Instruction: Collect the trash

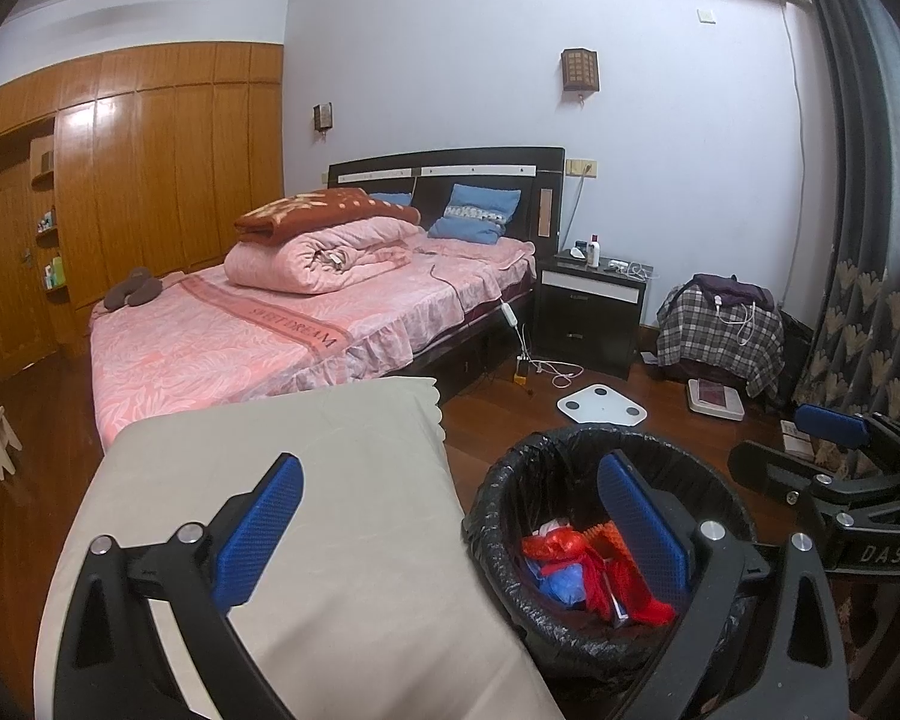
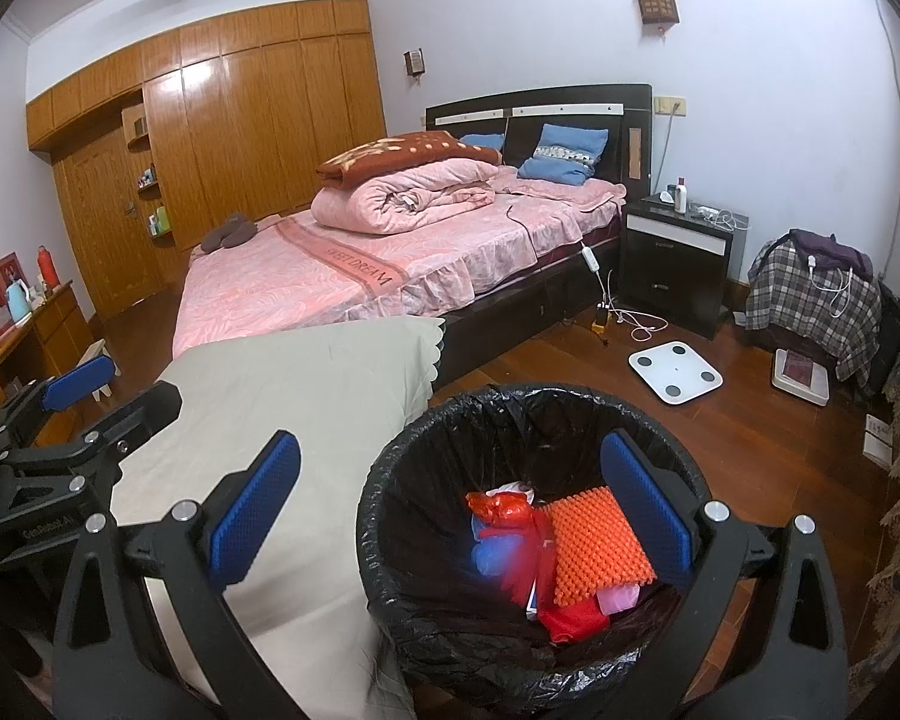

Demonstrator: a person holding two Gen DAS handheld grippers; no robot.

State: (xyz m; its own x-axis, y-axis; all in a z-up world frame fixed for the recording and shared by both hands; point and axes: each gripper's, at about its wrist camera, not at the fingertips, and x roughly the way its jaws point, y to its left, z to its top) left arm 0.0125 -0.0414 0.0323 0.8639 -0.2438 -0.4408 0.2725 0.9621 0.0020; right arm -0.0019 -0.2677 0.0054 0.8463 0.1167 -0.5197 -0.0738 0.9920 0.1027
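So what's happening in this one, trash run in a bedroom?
Yes. A person holds both grippers over a black-lined bin beside a beige cushion at the foot of the bed. The left gripper and right gripper are open and empty. The bin already holds red plastic wrapping, an orange bumpy sheet and something blue.

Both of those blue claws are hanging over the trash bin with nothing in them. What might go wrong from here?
The right gripper and left gripper are both open, with one finger of each over the bin. Lowering could snag a finger on the loose black liner and tug it off the rim. The bin stands tight against the beige cushion, so a knock might tip it and spill the orange bumpy sheet and red wrappers.
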